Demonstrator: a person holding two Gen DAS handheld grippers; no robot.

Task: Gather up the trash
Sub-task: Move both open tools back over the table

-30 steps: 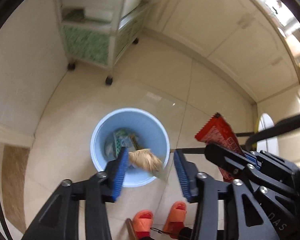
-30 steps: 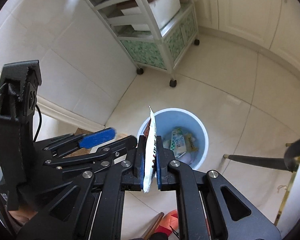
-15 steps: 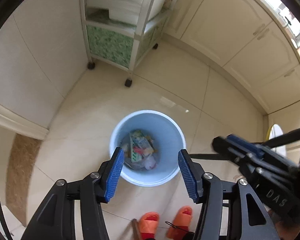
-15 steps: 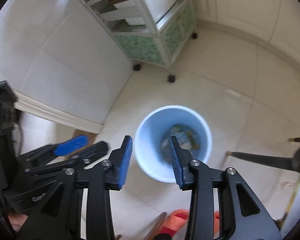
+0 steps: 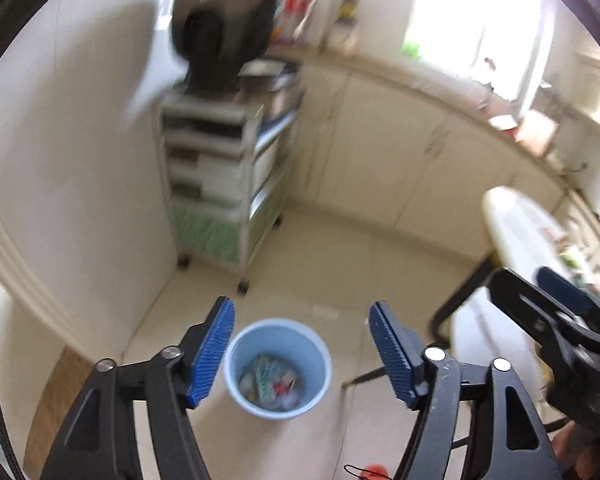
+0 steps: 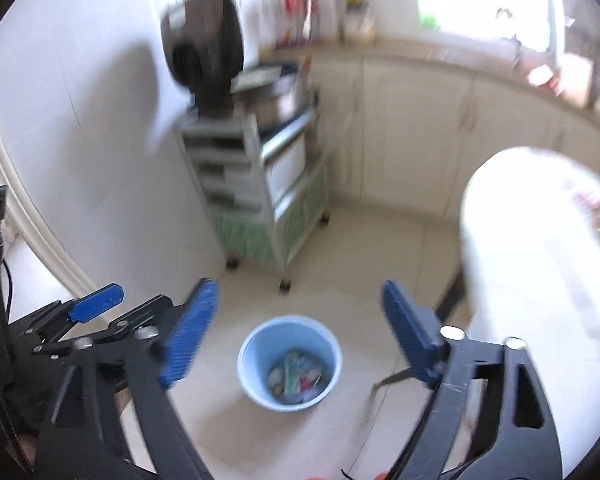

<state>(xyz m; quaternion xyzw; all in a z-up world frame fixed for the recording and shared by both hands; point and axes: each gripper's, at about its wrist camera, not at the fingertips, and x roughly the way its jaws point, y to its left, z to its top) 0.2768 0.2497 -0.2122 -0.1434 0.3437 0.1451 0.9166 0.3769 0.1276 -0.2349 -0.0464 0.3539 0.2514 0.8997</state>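
Observation:
A light blue bin [image 5: 278,368] stands on the tiled floor with several wrappers [image 5: 271,382] inside; it also shows in the right wrist view [image 6: 290,362]. My left gripper [image 5: 302,350] is open and empty, held well above the bin. My right gripper [image 6: 300,330] is open and empty, also high above the bin. In the left wrist view the right gripper [image 5: 560,320] shows at the right edge. In the right wrist view the left gripper [image 6: 94,306] shows at the left edge.
A wheeled shelf cart [image 5: 224,184] with a dark appliance [image 5: 224,28] on top stands against the white wall behind the bin. Cream cabinets [image 5: 412,160] line the back. A white table [image 6: 540,260] on dark legs is at the right. Orange slippers [image 5: 374,472] show below.
Both grippers let their trash drop into the bin, opened wide, then rose and tilted up so the bin looks smaller and the cart top and counter came into view.

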